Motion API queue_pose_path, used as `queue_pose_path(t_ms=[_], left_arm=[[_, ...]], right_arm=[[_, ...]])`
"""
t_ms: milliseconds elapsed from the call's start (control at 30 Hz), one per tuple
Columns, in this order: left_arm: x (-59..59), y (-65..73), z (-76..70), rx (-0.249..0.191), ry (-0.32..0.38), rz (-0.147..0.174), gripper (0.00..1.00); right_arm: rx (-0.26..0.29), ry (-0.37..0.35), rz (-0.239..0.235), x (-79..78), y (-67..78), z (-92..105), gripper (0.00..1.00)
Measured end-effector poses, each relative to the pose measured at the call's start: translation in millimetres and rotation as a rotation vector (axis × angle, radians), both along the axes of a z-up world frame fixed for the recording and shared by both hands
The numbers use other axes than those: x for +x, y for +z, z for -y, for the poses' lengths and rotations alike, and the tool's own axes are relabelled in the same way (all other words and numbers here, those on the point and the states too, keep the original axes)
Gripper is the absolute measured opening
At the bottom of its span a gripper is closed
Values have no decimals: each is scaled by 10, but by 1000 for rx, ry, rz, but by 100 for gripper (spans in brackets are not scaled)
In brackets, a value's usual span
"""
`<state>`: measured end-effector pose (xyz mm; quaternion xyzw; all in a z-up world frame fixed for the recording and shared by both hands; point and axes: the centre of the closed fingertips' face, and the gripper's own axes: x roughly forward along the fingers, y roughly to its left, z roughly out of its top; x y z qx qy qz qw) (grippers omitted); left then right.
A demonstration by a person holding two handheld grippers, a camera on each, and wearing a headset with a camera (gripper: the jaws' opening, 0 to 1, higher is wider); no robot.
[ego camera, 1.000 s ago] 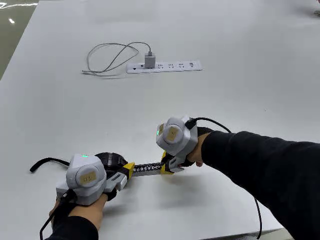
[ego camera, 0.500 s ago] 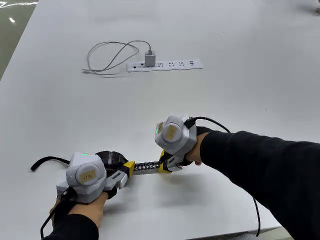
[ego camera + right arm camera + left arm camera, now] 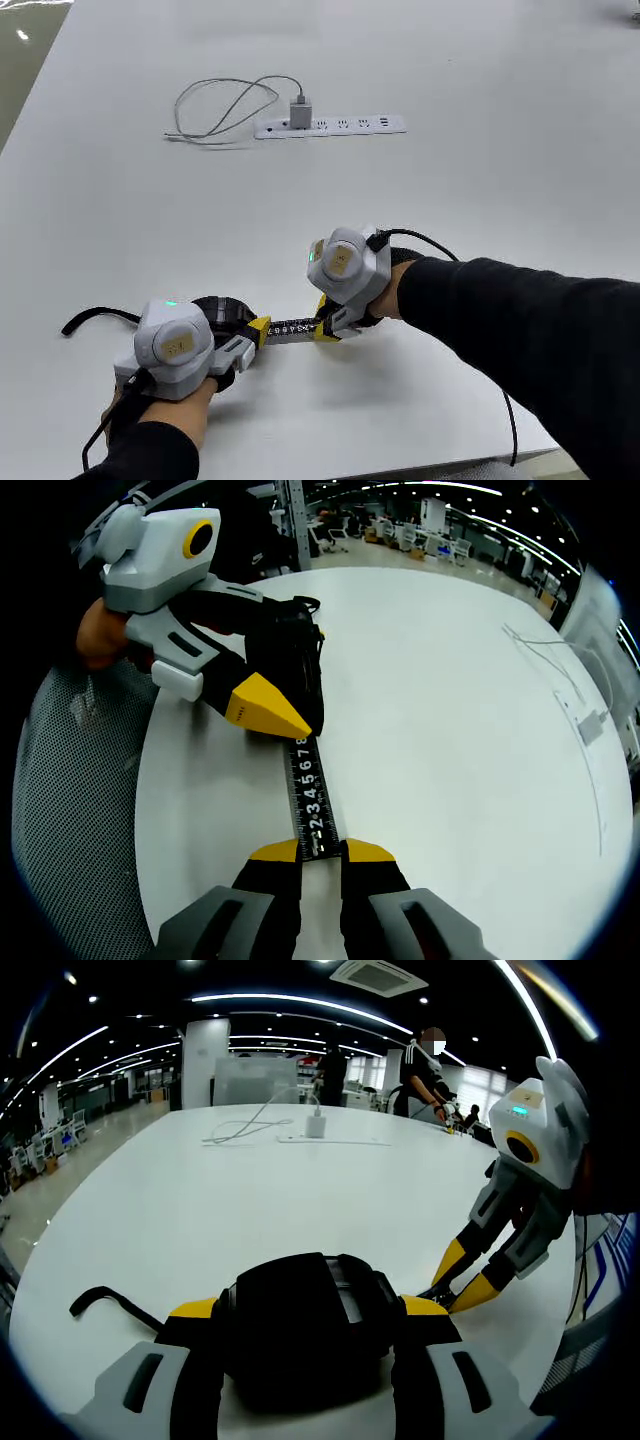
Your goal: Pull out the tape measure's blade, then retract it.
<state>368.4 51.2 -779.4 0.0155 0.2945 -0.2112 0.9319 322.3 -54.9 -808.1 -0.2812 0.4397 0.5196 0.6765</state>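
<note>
The tape measure (image 3: 222, 312) sits near the front edge of the white table (image 3: 450, 150), over on the person's left. Its case is black and rounded, chunky, with a dark strap (image 3: 90, 322) trailing off to the left and lying flat on the tabletop. The left tongs (image 3: 250, 335) have closed around that case, one yellow-tipped jaw on each side of it. From the left gripper view the case fills the gap between the two jaws.

A short length of blade (image 3: 307, 790) runs out of the case towards the right tongs (image 3: 320, 852). It is a pale strip printed with black ticks and numbers (you can read 2 up to 8 in the right gripper view), and it lies low along the table. The right tongs are all but closed, their two yellow tips pinching the blade's free end between them. The two pairs of tongs are near each other, with only that bit of blade bridging them.

Farther back on the table lies a white power strip (image 3: 330, 126) with a charger (image 3: 300, 115) plugged in and a looped white cable (image 3: 215, 110) beside it.
</note>
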Motion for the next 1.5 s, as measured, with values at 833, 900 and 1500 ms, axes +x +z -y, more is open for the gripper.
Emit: queue_pose_path(t_ms=[833, 900, 1500], left_arm=[[3, -7, -2, -1, -3, -3, 65], [2, -8, -2, -1, -2, -2, 65], [5, -5, -12, -14, 2, 0, 64]], right_arm=[[29, -29, -2, 13, 1, -84, 10], [31, -28, -3, 13, 1, -91, 10], [62, -24, 3, 28, 12, -172, 10]])
